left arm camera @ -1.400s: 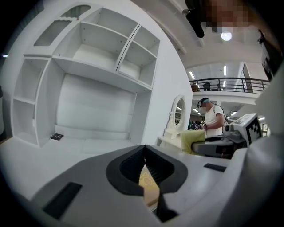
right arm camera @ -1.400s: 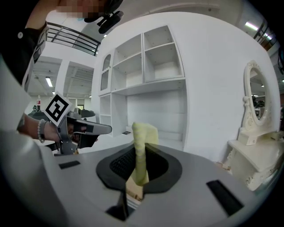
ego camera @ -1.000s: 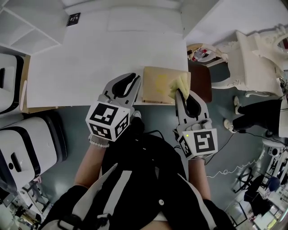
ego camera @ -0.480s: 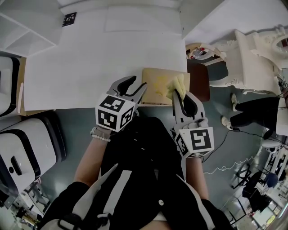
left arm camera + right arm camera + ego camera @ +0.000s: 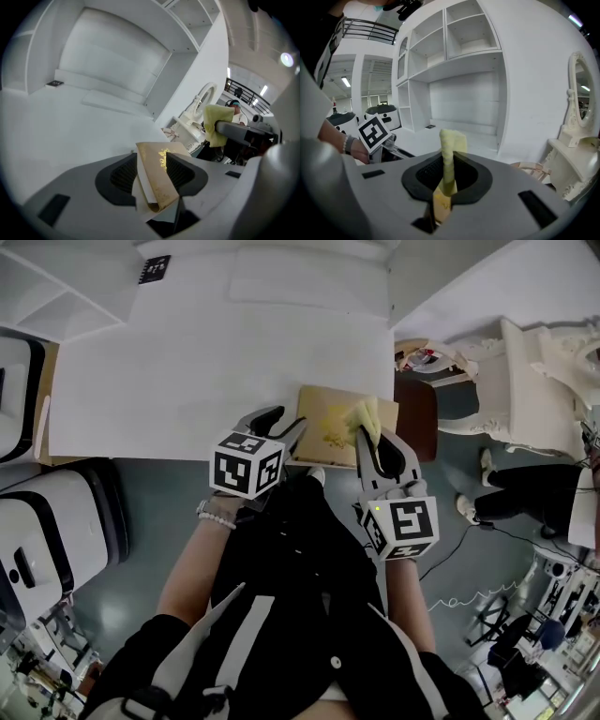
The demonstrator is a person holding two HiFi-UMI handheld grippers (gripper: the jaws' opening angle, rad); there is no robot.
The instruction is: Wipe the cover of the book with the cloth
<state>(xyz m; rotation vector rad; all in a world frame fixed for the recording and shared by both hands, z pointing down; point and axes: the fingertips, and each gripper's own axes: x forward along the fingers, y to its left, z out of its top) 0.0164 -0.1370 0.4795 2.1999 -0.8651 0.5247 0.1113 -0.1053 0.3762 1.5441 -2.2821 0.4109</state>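
Note:
A tan book (image 5: 328,413) with a gold ornament lies at the near right edge of the white table (image 5: 216,362). My left gripper (image 5: 289,420) is at the book's near left corner. In the left gripper view that corner of the book (image 5: 157,173) sits between the jaws of my left gripper (image 5: 152,157), which are opening and no longer pinch it. My right gripper (image 5: 372,435) is shut on a yellow cloth (image 5: 366,415), which rests on the cover's right part. In the right gripper view the cloth (image 5: 449,145) stands upright between the jaws of that gripper (image 5: 447,166).
A brown chair seat (image 5: 417,413) stands just right of the book, with a white ornate dressing table (image 5: 525,371) beyond it. A white machine (image 5: 47,540) sits at the near left. A marker tag (image 5: 155,268) lies at the table's far side.
My left gripper has slid right along the table's near edge to the book's corner, and its jaws have spread. The right gripper and the cloth have hardly moved.

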